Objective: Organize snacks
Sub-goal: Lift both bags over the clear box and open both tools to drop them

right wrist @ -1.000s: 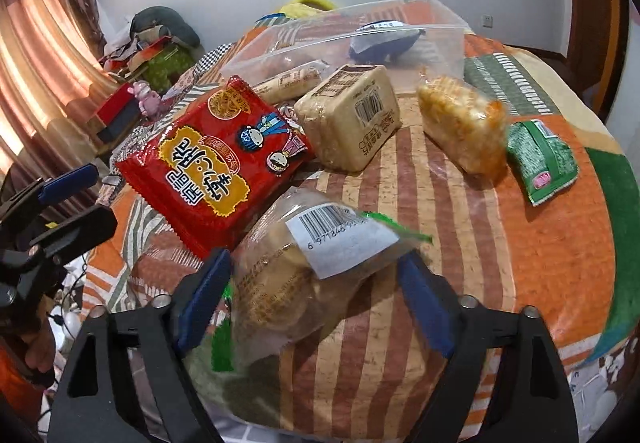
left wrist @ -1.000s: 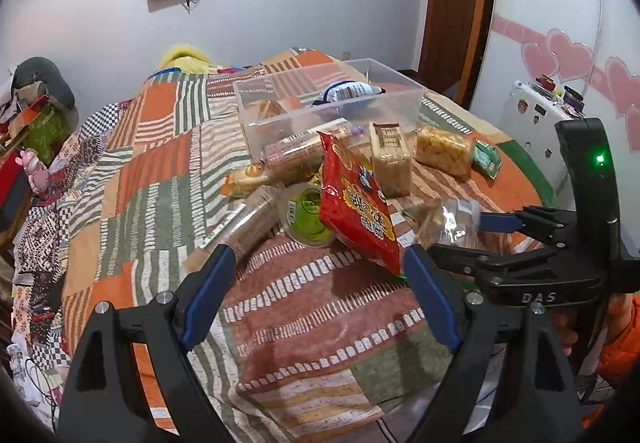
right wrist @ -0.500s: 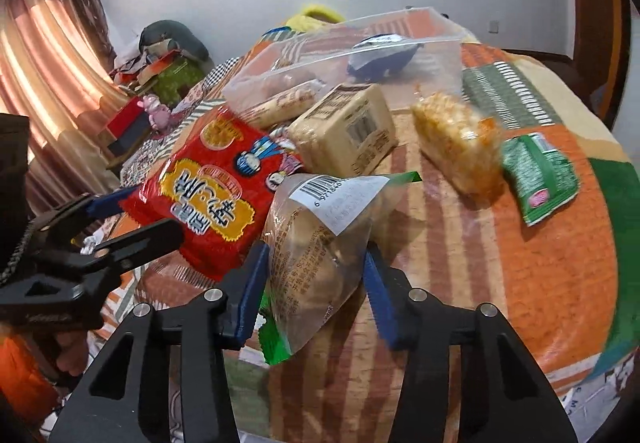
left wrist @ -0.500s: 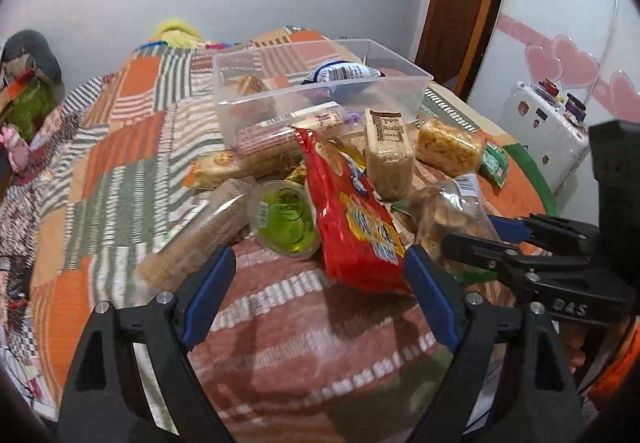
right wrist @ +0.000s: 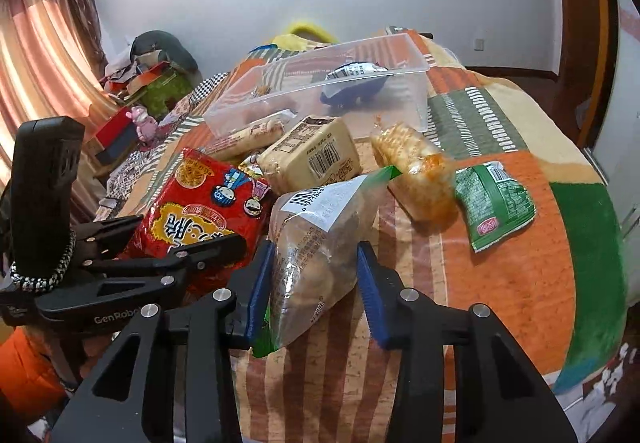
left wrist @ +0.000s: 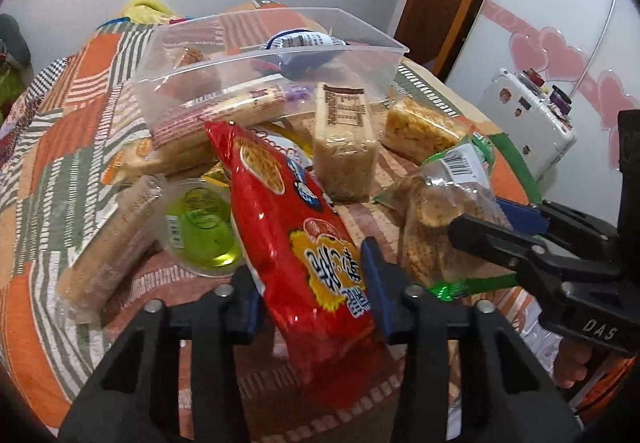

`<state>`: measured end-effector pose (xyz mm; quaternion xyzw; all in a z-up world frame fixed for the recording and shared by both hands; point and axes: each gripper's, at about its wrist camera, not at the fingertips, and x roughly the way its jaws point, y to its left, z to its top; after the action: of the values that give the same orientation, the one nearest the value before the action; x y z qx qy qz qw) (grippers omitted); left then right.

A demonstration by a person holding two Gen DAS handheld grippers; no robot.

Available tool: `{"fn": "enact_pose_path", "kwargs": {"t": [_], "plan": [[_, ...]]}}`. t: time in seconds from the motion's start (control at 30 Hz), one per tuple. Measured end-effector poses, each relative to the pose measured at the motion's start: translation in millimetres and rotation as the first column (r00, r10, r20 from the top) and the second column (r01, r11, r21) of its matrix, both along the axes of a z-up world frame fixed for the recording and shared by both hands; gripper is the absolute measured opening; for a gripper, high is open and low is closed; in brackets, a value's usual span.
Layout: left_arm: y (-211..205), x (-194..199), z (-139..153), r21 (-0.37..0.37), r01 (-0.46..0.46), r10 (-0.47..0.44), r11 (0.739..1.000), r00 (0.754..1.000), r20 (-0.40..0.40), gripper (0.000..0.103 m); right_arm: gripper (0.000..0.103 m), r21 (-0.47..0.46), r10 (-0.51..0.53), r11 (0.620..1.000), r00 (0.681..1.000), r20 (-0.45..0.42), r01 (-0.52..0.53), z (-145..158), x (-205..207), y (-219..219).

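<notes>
My left gripper [left wrist: 312, 283] is shut on a red noodle packet [left wrist: 288, 227], which also shows in the right wrist view [right wrist: 200, 211]. My right gripper [right wrist: 312, 279] is shut on a clear bag of biscuits [right wrist: 320, 243], which shows at the right in the left wrist view [left wrist: 440, 219]. A clear plastic bin [left wrist: 360, 67] stands behind the snack pile on the bed and holds a blue packet [left wrist: 304, 43] and a small wrapped snack [left wrist: 188, 57].
On the patchwork bedspread [right wrist: 520, 283] lie a beige cake block [left wrist: 344, 139], a yellow crispy bar [left wrist: 420, 127], a long biscuit tube [left wrist: 224, 115], a green jelly cup [left wrist: 200, 227], a brown wafer pack [left wrist: 112, 243] and a green packet [right wrist: 492, 203]. A white appliance [left wrist: 528, 123] stands right.
My left gripper has moved in and closed on the red packet. My right gripper has closed on the biscuit bag and raised it slightly.
</notes>
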<state>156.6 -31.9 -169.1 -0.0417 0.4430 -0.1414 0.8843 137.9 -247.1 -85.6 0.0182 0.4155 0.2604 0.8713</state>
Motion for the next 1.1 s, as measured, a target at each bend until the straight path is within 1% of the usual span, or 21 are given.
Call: {"fn": "enact_pose_path", "kwargs": {"t": [0.13, 0.2, 0.27, 0.3, 0.43, 0.47, 0.5, 0.57, 0.67, 0.9, 1.1], "plan": [[-1.1, -3.7, 2.0, 0.023, -0.009, 0.009, 1.000, 1.000, 0.024, 0.034, 0.038, 0.005, -0.003, 1.000, 1.000, -0.013, 0.003, -2.3, 4.6, 0.0], [1.2, -5.1, 4.0, 0.025, -0.017, 0.016, 1.000, 0.999, 0.028, 0.026, 0.042, 0.007, 0.005, 1.000, 0.999, -0.035, -0.005, -4.5, 8.4, 1.1], [4.6, -6.0, 6.8, 0.017, -0.025, 0.025, 1.000, 0.999, 0.027, 0.023, 0.046, 0.001, 0.004, 1.000, 0.998, -0.058, -0.004, -7.8, 13.1, 3.4], [5.7, -6.3, 7.9, 0.019, -0.031, 0.030, 0.999, 0.999, 0.029, 0.022, 0.047, -0.003, 0.003, 1.000, 0.998, -0.065, -0.003, -10.1, 15.2, 5.1], [6.0, -7.2, 8.5, 0.029, -0.030, 0.029, 0.999, 0.999, 0.031, 0.022, 0.058, -0.003, 0.007, 1.000, 0.996, -0.089, -0.007, -18.4, 21.9, 11.9], [5.6, -7.7, 9.0, 0.034, -0.030, 0.029, 0.999, 0.999, 0.034, 0.022, 0.059, -0.001, 0.005, 1.000, 0.995, -0.095, -0.005, -21.2, 23.9, 14.1], [4.8, -8.3, 9.7, 0.041, -0.032, 0.030, 0.999, 0.999, 0.039, 0.022, 0.059, 0.000, 0.001, 1.000, 0.996, -0.092, -0.001, -22.1, 24.5, 15.1], [4.2, -10.2, 13.2, 0.050, -0.038, 0.035, 0.998, 0.998, 0.054, 0.022, 0.050, 0.000, 0.010, 1.000, 0.998, -0.069, -0.010, -22.0, 24.0, 16.8], [7.3, -12.8, 20.1, 0.052, -0.050, 0.046, 0.997, 0.996, 0.077, 0.022, 0.044, 0.011, 0.008, 1.000, 0.999, -0.042, -0.008, -16.6, 19.1, 13.7], [27.1, -15.0, 41.7, 0.013, -0.101, 0.099, 0.995, 0.988, 0.116, 0.022, 0.043, 0.024, -0.002, 1.000, 1.000, 0.013, 0.001, 2.8, 10.6, 2.9], [36.2, -11.2, 63.8, 0.004, -0.112, 0.110, 0.994, 0.979, 0.172, 0.022, 0.043, 0.050, -0.019, 0.999, 0.997, 0.072, 0.015, 24.6, 20.0, -2.6]]}}
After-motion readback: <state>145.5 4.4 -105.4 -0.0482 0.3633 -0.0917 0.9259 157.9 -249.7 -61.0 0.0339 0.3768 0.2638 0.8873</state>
